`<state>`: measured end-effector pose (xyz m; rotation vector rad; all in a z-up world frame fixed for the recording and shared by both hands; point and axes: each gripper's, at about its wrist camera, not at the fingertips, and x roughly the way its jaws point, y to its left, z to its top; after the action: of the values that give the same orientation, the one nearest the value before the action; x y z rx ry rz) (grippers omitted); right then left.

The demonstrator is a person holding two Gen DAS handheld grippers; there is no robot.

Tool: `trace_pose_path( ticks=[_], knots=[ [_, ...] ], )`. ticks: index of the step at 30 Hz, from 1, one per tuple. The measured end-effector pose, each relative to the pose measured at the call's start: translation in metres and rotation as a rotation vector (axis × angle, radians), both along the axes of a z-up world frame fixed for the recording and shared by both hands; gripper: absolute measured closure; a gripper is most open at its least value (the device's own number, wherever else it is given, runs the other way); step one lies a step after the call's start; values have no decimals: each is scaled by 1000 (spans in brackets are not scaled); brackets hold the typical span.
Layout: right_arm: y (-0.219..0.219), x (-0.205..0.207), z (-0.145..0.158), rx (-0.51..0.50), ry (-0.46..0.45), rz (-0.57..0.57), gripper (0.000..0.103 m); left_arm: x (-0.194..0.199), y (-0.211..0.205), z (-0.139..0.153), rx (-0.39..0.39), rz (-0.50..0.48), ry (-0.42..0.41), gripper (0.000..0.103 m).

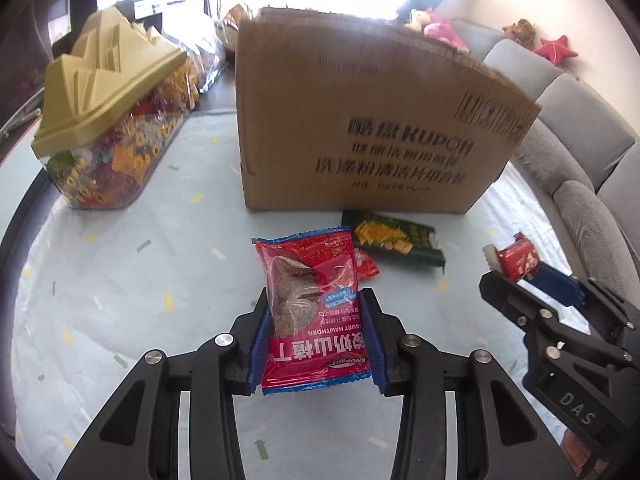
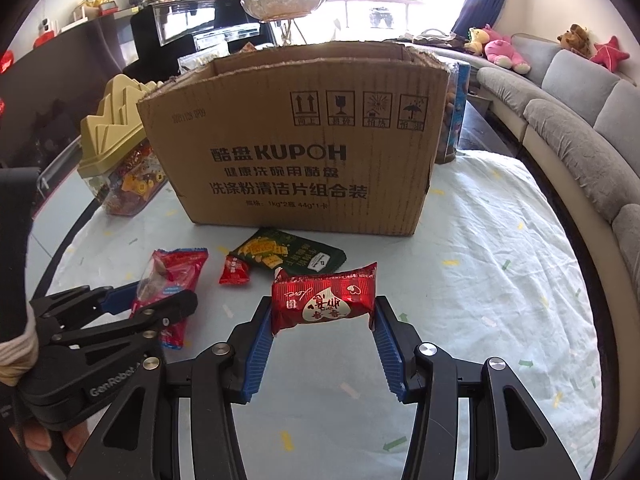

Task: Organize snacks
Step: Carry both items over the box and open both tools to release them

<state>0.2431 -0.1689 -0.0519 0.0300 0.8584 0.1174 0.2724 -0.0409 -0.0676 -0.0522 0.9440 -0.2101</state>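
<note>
In the left wrist view, the left gripper [image 1: 316, 332] had its blue fingers [image 1: 258, 344] clenched on a red plastic hawthorn snack packet [image 1: 310, 312], held clear of the desk [image 1: 120, 272], probably for dropping into the open brown cardboard box [image 1: 360, 128] just behind. A green cracker packet [image 1: 392, 238] lay at the box's foot. In the right wrist view, the right gripper [image 2: 324, 320] grasped a dark red foil snack bar [image 2: 324, 300] crosswise, likewise raised before the box. A pale, confetti-printed cloth covered the desk; a grey curved sofa [image 2: 572, 128] with plush toys ran alongside.
</note>
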Motion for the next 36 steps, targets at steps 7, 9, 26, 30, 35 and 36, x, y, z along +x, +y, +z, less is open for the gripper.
trace_pose_path(
  ticks=[7,9,26,30,35,36],
  knots=[
    [-1,-3,25,3,-64,8,53,-4,6,44,-17,-21,-107,62],
    [0,-2,34,5,-89,12,53,-2,6,55,-15,-31,-132,62],
    [0,39,105,-13,-258,24,53,44,4,121,12,-63,-260,62],
    [1,56,113,-9,-264,34,53,61,3,129,18,-67,-265,62],
    [3,80,118,-10,-251,51,53,81,2,130,23,-68,-249,62],
    [3,84,118,-13,-250,51,53,87,2,129,23,-70,-243,62]
  ],
)
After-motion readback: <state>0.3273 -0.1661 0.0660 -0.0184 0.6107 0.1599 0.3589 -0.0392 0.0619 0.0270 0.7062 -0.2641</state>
